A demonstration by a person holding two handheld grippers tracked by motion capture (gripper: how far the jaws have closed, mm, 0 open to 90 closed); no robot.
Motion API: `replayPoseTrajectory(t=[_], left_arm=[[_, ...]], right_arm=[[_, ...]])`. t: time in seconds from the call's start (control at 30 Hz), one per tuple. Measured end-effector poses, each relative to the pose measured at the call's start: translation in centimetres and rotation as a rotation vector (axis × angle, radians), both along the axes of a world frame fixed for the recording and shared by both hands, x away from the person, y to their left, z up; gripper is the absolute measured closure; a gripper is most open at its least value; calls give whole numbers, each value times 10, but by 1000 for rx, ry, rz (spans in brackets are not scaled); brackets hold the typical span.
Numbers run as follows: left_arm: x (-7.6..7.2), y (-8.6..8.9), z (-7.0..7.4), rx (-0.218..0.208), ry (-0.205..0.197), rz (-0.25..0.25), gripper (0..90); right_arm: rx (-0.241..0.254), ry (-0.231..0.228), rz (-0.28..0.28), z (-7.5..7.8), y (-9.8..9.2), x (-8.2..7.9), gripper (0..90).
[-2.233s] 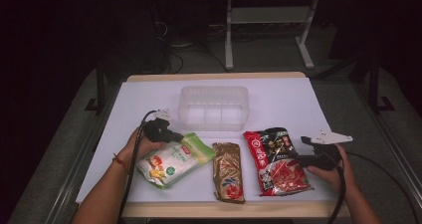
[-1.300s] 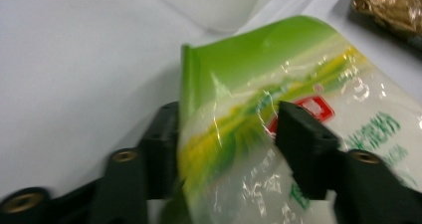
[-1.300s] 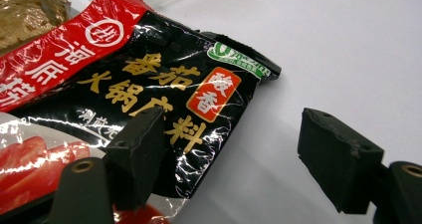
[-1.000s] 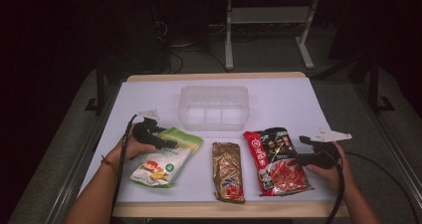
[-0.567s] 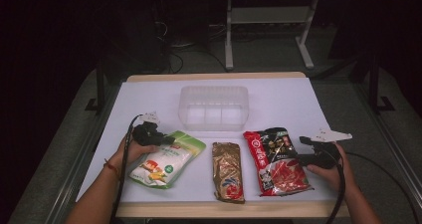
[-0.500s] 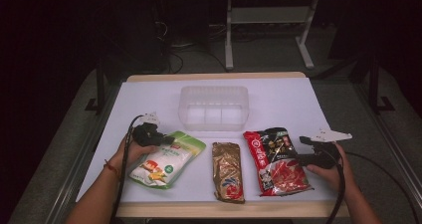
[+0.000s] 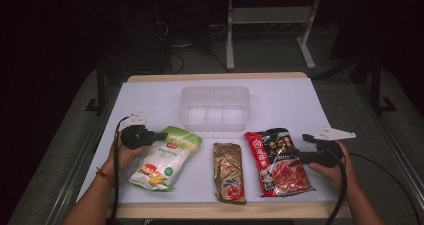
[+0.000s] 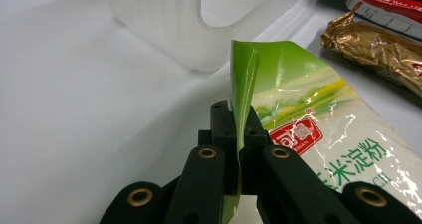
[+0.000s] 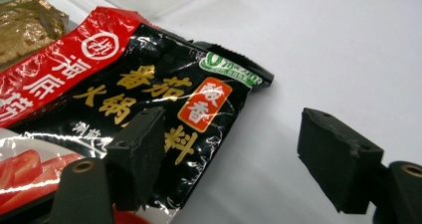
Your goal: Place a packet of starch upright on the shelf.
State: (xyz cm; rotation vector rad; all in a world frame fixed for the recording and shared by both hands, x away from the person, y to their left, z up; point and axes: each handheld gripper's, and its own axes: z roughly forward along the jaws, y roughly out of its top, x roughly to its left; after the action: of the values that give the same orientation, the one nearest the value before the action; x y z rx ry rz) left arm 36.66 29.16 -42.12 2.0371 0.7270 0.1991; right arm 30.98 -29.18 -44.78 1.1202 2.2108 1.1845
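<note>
- Between the black jaws of my left tongs (image 8: 238, 149) sits the folded top edge of the green and white plastic starch pouch (image 8: 318, 134); the jaws have just been closing and now pinch that thin fold flat.
- From above, my left tongs (image 7: 159, 135) hold the pouch (image 7: 165, 157) at its upper left corner, while the rest of it lies on the white bench (image 7: 150, 100), near the left front.
- Over on the other side, my right tongs (image 9: 239, 154) stand spread and pinch nothing: one jaw rests over the corner of the red and black glossy soup-base packet (image 9: 149, 94), the other over bare bench just beside it.
- From above, my right tongs (image 7: 300, 152) sit at the right edge of that packet (image 7: 275, 160).
- Further out, a crinkled gold foil packet (image 7: 229, 171) lies between the two bags, and a clear plastic rectangular bin (image 7: 215, 107) stands behind them, apart from all three.
- My guess at the risk: the grip is on a slim fold of slick film, so the weight of the filling could pull the pouch out once it lifts.
- Hanging from one corner, the pouch may swing, catch the bin's near wall and nudge it or drop short.
- If I swing wide, the dangling bottom could drag across the gold packet and shift it.
</note>
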Motion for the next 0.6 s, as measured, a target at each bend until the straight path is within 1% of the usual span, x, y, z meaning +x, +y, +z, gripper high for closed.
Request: replayPoseTrajectory(t=[0.03, 0.07, 0.1, 0.13, 0.17, 0.2, 0.27, 0.3, 0.37, 0.43, 0.5, 0.57, 0.6], left_arm=[[-2, 2, 3, -15, -4, 6, 899], [-6, 5, 8, -47, -9, 12, 899], [-9, 7, 11, -64, -20, 17, 899], [-12, 9, 14, -72, -26, 20, 899], [-17, 11, 18, -89, -33, 24, 899], [-21, 14, 21, -116, -40, 25, 899], [-28, 18, 26, -145, -50, 30, 900], [-32, 21, 30, -150, -62, 34, 900], [-38, 24, 35, -176, -69, 34, 900], [-43, 27, 40, -189, -78, 46, 900], [-47, 28, 44, -204, -77, 35, 900], [-49, 27, 50, -201, -67, 44, 900], [-50, 27, 52, -207, -66, 45, 900]], right_arm=[[3, -3, -5, 0, 0, 1, 262], [4, -3, -7, 1, -1, 1, 262], [5, -4, -7, 1, -1, 1, 262], [5, -3, -7, 1, -1, 2, 262], [6, -2, -6, 0, -1, 2, 262], [7, 2, -7, 0, -1, 2, 262], [5, 1, -9, 0, -1, 2, 263], [5, -3, -8, 1, -2, 2, 263], [6, -9, -13, 2, -2, 1, 263], [8, -12, -17, 3, -3, 1, 263], [15, -14, -24, 4, -3, 1, 263], [16, -16, -24, 4, -3, 1, 263], [15, -17, -25, 4, -3, 1, 264]])
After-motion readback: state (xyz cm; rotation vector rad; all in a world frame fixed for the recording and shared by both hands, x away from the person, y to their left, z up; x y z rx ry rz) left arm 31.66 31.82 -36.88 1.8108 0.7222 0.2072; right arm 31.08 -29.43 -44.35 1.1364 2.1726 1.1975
